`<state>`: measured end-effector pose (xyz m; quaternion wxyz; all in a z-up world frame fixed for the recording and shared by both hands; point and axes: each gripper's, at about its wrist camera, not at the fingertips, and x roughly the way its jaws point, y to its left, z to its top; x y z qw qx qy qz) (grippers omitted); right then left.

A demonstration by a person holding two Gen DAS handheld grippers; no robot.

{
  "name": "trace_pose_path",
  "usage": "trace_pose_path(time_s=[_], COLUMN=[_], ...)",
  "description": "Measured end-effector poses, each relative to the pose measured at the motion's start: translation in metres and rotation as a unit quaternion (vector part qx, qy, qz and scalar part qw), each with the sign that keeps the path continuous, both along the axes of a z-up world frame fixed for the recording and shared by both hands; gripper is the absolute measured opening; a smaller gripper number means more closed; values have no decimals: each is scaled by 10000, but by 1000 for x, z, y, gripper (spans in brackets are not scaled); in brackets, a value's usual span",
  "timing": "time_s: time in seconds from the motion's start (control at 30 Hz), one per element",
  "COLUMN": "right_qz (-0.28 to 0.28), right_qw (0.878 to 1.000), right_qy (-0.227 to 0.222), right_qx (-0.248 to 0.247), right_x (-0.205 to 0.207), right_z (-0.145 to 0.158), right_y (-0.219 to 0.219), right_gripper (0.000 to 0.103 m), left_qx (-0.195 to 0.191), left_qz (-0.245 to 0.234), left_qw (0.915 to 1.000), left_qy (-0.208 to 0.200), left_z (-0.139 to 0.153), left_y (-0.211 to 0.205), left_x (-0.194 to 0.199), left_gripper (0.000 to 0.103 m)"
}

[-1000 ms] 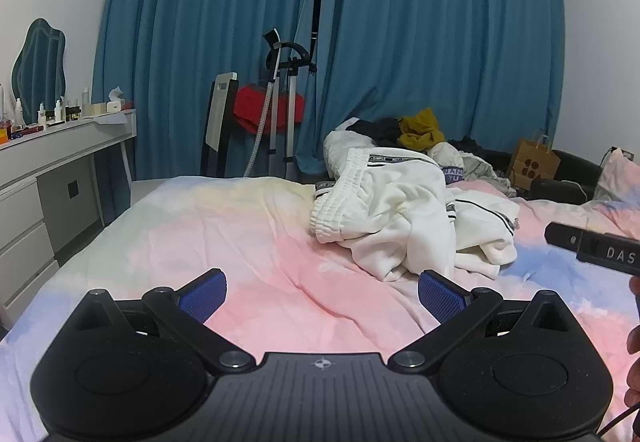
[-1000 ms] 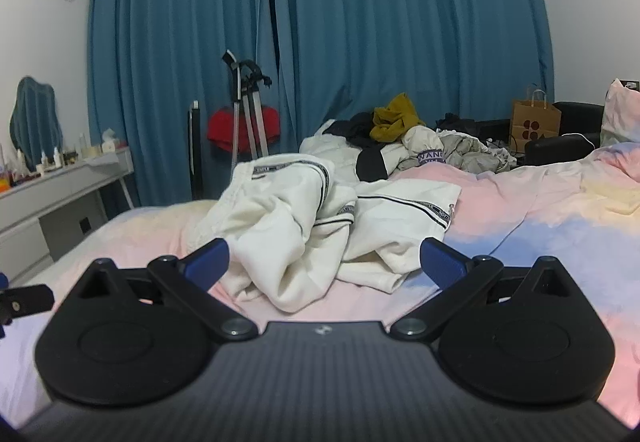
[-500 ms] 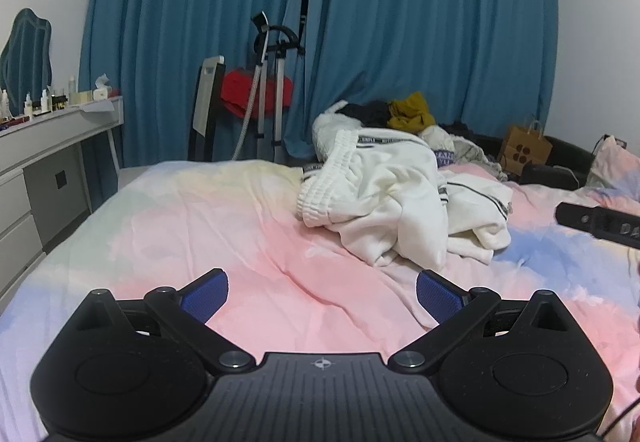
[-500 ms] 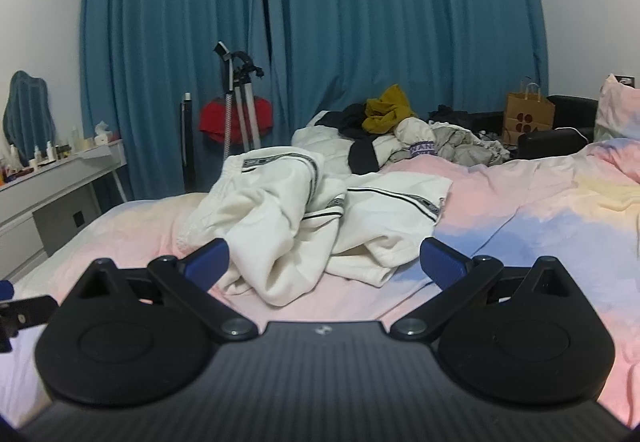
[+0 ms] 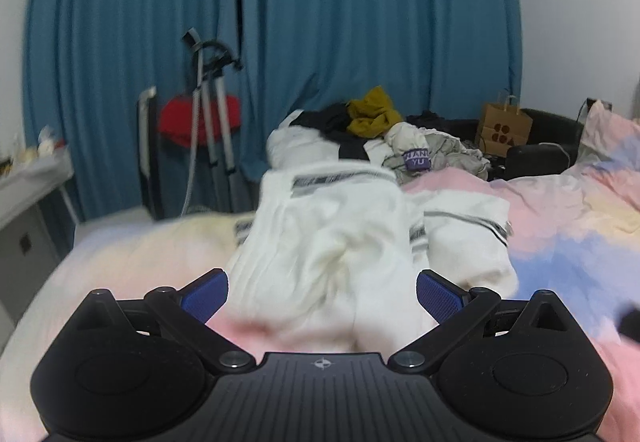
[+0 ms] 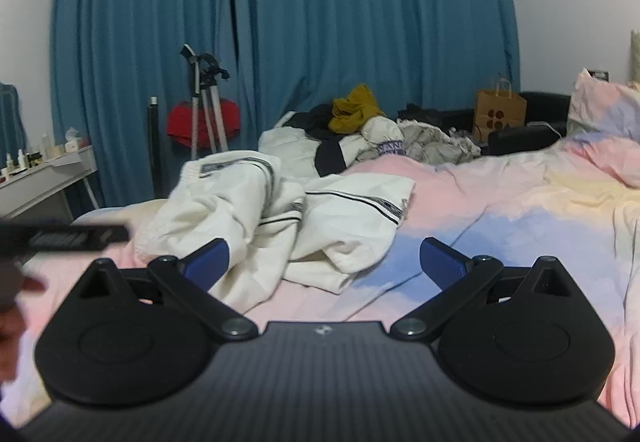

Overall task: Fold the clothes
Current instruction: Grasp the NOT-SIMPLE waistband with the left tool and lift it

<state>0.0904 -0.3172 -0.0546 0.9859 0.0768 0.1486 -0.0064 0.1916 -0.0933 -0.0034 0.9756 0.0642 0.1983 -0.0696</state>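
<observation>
The room is dim and evenly lit from overhead, with no hard shadows or glare on my bed (image 6: 500,209). The light reads cool and slightly blue against the closed curtains (image 6: 360,21). In my left view the white clothes (image 5: 328,242) are smeared with motion blur, worst near the lens. My right view is sharper, though the object at its left edge is blurred. Both fisheye views bend at the edges, with dark corners.

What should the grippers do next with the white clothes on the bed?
Probably ease the left gripper a bit further forward and close it on the white garment. Its jaws are open, and the crumpled cloth already sits between them, unfolded on the bed. The right gripper is open too, nearer the garment's other edge.
</observation>
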Motion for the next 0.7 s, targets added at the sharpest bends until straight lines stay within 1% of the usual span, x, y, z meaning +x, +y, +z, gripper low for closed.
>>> trace_pose_path(time_s=[0.03,0.13,0.17,0.23,0.33,0.4,0.47,0.5,0.53,0.57,0.6,0.67,0.7], right_qz=[-19,-51,-45,-55,-25,-38,-66,-82,-99,-116,-125,-138,-144], right_qw=[10000,9993,9993,9996,9995,9991,9985,9982,9979,9975,9973,9974,9975], right_qy=[39,177,166,176,272,346,439,482,519,557,568,548,536], right_qx=[75,324,344,200,156,242,322,354,385,416,440,436,432], right_x=[3,12,15,21,33,39,47,50,53,56,58,60,61], right_z=[-2,-10,-12,-19,-29,-37,-46,-49,-51,-54,-56,-59,-60], right_y=[-3,-9,-9,-7,-8,-12,-18,-20,-22,-23,-24,-24,-24], right_gripper=[103,103,103,103,103,103,103,103,103,103,103,103,103], left_qx=[107,209,247,451,752,944,1014,1071,1131,1174,1215,1188,1142], left_qz=[81,-102,-106,-22,60,201,396,438,475,452,425,426,446], left_qw=[9999,9997,9996,9989,9967,9936,9907,9900,9895,9891,9887,9894,9902], left_qy=[-97,14,41,128,311,594,821,801,770,767,766,722,675], left_z=[-1,-4,-6,-14,-30,-44,-56,-59,-62,-63,-63,-57,-52], left_y=[-11,-40,-49,-69,-94,-104,-107,-108,-109,-111,-112,-112,-110], left_x=[16,63,77,108,147,171,191,196,202,204,207,202,198], left_gripper=[101,101,101,101,100,97,88,87,82,75,71,53,49])
